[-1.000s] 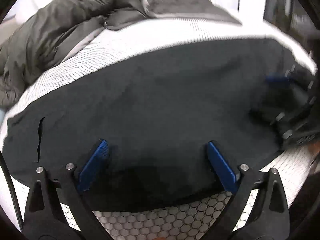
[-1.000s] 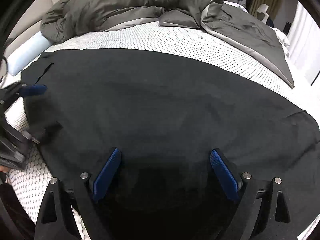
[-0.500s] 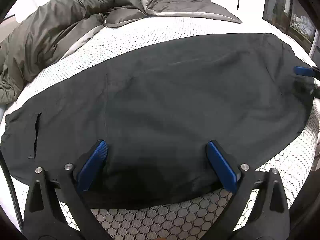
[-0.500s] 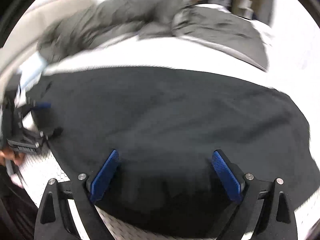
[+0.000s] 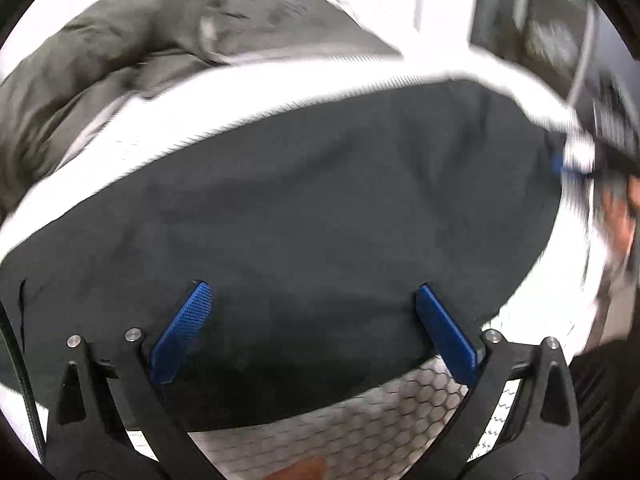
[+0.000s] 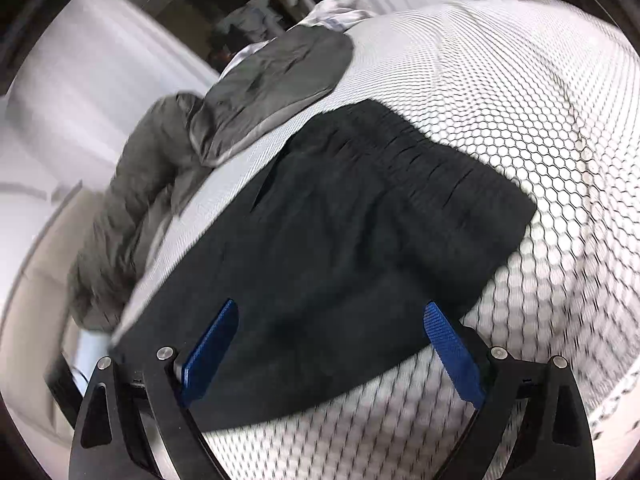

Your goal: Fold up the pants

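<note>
pants (image 5: 320, 208): black, plain | bed cover (image 6: 540, 120): white, black honeycomb pattern | duvet (image 5: 100, 60), upper left: dark grey | gripper pads (image 5: 182, 332): blue, textured

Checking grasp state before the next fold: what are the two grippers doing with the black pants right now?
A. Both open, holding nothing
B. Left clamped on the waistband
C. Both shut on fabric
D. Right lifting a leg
A: the left gripper and right gripper have jaws spread wide over the black pants, which lie flat on the bed.

Bare bed (image 6: 540, 128) lies open right of the pants (image 6: 340, 240); the bunched duvet (image 6: 132, 208) blocks the far left side.
</note>
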The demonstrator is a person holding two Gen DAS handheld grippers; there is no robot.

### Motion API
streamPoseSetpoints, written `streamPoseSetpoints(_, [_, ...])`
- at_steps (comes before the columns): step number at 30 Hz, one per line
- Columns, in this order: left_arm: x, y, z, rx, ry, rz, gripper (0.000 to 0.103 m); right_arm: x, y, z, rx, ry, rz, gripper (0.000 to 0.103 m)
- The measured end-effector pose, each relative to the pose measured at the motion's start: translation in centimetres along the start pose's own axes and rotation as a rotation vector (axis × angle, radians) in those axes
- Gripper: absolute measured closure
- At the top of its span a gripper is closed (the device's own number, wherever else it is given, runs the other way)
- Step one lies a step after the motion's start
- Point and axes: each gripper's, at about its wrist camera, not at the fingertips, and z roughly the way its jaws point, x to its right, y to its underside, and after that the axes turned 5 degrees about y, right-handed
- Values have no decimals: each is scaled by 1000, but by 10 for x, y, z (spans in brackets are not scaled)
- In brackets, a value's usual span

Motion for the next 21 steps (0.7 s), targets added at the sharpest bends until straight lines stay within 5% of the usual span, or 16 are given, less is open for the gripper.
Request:
streamPoseSetpoints(3, [16, 5, 9, -9, -46, 70, 1, 14, -17, 6, 51, -39, 86, 8])
streamPoseSetpoints(7, [-1, 5, 10, -32, 39, -24, 1, 27, -17, -7, 50, -58, 131, 10])
streamPoseSetpoints(12, [-1, 4, 11, -30, 36, -31, 0, 45, 1, -36, 61, -23, 127, 10])
streamPoseSetpoints(17, [-2, 4, 10, -28, 38, -34, 0, 67, -15, -15, 67, -74, 211, 10])
streamPoseSetpoints(19, [-4, 4, 11, -26, 39, -34, 0, 61, -32, -2, 128, -69, 207, 24])
streamPoseSetpoints(21, [-4, 5, 11, -23, 38, -35, 0, 50, -43, 17, 135, -40, 176, 62])
